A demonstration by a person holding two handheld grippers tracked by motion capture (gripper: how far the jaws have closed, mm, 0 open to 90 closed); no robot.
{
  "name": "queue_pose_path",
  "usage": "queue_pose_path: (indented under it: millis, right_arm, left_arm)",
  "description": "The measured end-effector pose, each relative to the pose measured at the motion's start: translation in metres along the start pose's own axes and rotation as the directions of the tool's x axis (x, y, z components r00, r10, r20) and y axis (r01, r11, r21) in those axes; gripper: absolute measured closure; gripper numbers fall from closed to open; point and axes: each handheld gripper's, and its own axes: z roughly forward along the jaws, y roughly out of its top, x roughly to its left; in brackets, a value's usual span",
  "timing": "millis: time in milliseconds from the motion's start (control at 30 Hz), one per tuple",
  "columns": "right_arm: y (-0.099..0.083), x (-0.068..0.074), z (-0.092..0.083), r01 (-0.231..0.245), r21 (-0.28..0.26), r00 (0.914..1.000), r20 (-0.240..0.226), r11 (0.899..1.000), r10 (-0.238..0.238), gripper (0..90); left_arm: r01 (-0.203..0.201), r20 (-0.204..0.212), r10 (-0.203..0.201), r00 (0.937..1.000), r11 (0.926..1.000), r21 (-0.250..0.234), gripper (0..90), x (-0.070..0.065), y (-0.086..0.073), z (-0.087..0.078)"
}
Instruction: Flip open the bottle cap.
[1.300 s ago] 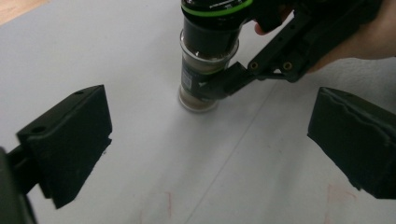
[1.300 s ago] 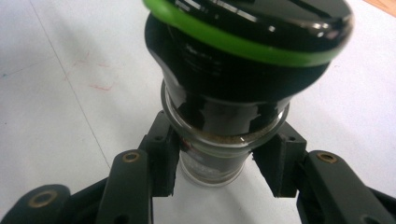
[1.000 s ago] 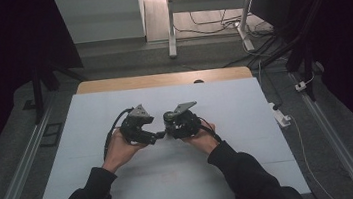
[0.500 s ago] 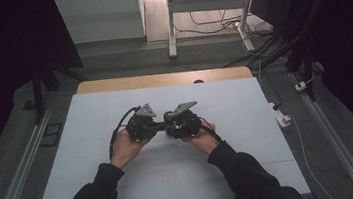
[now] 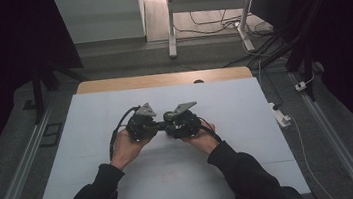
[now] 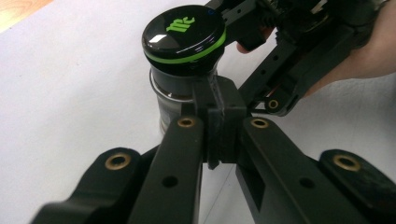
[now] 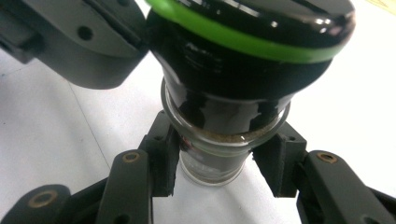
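A small glass jar [image 6: 170, 105] with a black cap [image 6: 184, 30] ringed in green stands on the white sheet. My right gripper [image 7: 215, 163] is shut on the jar [image 7: 247, 56], one pad [image 7: 163, 161] on each side of the glass below the neck. My left gripper [image 6: 219, 109] is shut, its pads meeting just in front of the jar under the cap; nothing visible lies between them. In the high view both grippers face each other mid-table, left gripper [image 5: 160, 125] and right gripper [image 5: 172, 125], with the jar [image 5: 169, 116] between them.
The white sheet [image 5: 93, 139] covers the table, with a wooden strip [image 5: 162, 79] bare at the far edge. A white power strip [image 5: 282, 117] lies on the floor to the right. Metal rails [image 5: 17, 178] run along both sides. A desk frame and cables stand beyond.
My left gripper has shifted slightly right toward the jar and the right gripper. The right gripper has kept still.
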Motion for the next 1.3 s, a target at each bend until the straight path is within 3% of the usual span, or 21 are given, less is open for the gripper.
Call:
queue_pose_path:
  millis: [100,767,1300]
  right_arm:
    - [0.0,0.0,0.0,0.005,0.002,1.0,0.001,1.0,-0.005,52.7]
    - [0.0,0.0,0.001,0.0,0.001,1.0,0.003,1.0,0.0,52.7]
    - [0.0,0.001,0.001,0.013,0.008,0.9999,0.009,1.0,-0.013,52.7]
  left_arm:
    - [0.01,-0.001,-0.01,1.0,0.9996,-0.025,88.7,-0.001,0.002,-0.004]
    - [0.033,-0.027,-0.034,0.999,0.9984,-0.047,88.7,0.006,0.011,-0.007]
    - [0.081,-0.055,-0.085,0.9949,0.9943,-0.07,88.7,0.025,0.021,-0.005]
